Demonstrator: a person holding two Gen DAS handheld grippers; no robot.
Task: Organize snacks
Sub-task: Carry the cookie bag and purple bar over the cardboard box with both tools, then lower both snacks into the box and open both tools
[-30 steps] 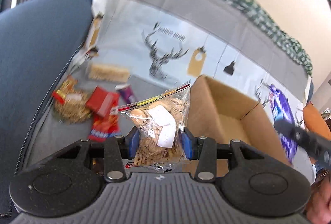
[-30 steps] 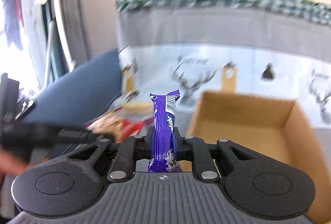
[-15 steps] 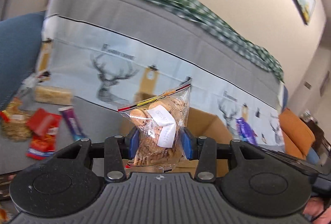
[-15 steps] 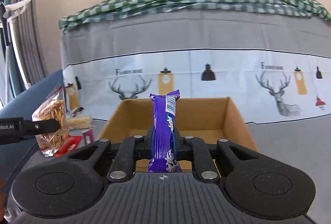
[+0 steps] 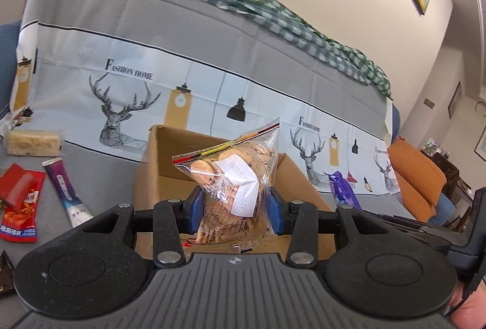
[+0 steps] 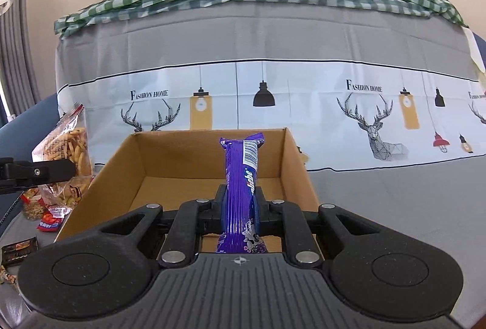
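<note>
The left gripper [image 5: 232,209] is clamped on a clear bag [image 5: 235,192] of biscuits, its blue pads [image 5: 194,209] set part-way apart and pressing the bag's two sides; the bag stands upright between them, sealed strip uppermost. The right gripper [image 6: 240,207] is nearly closed on a purple bar [image 6: 241,192], gripped low on its length with the barcode end pointing up and away. Both items are held in the air at the near edge of the open box [image 6: 291,159], which sits on the grey cover [image 6: 395,195] and appears empty in the right wrist view. The bag is near the box's left side, the bar roughly over its middle. Loose snacks remain on the cover to the left of the box: a red packet [image 5: 19,207], a purple stick [image 5: 65,192] and a pale bar [image 5: 33,142]. Step in hand, as judged: carry both items to the box for deposit. The next move calls for advancing each gripper past the near wall, lowering over the floor, then releasing. Keep the two grippers apart so that they do not collide inside the box.
</note>
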